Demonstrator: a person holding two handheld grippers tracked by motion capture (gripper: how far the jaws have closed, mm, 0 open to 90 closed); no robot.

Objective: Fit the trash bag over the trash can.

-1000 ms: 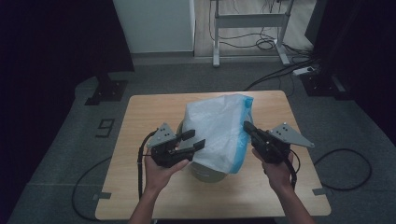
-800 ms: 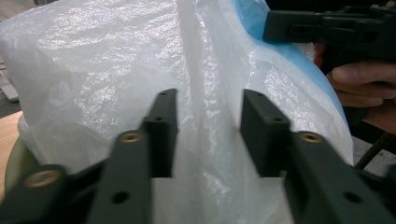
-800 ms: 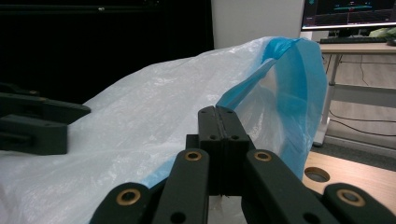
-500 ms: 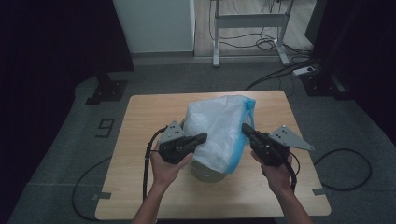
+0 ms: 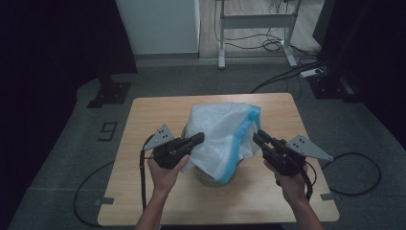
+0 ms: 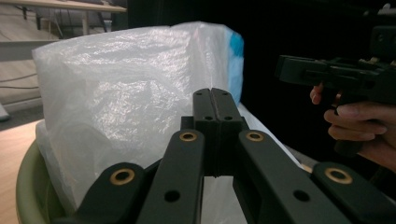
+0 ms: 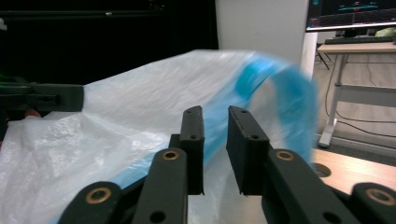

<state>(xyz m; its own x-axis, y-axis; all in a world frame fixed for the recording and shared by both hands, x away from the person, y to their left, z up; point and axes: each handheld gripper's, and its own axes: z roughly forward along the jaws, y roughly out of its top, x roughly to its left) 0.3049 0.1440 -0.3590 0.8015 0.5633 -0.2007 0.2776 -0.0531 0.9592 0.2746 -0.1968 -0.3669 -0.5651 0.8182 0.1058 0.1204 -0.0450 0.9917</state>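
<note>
A white plastic bag (image 5: 220, 134) with a blue band sits in a pale green bin (image 5: 210, 179) at the middle of the wooden table (image 5: 143, 115). My left gripper (image 5: 200, 138) reaches in from the left, shut on the bag's left edge. In the left gripper view its jaws (image 6: 211, 93) meet flush against the crinkled bag (image 6: 116, 93) above the bin's rim (image 6: 28, 177). My right gripper (image 5: 256, 136) stands just right of the bag. Its jaws (image 7: 215, 112) have just been opening and show a narrow gap, with the blurred bag (image 7: 130, 121) behind and nothing pinched.
A person's hands hold both grippers from the table's near edge. Cables trail off the table to the floor on both sides. Beyond the far edge stand a desk frame (image 5: 253, 28) and a white panel (image 5: 158, 24). Bare tabletop lies left and right of the bin.
The left jaws, open beside the bag a second ago, have closed on its left edge. The right jaws have parted slightly and let go of the bag's right side.
</note>
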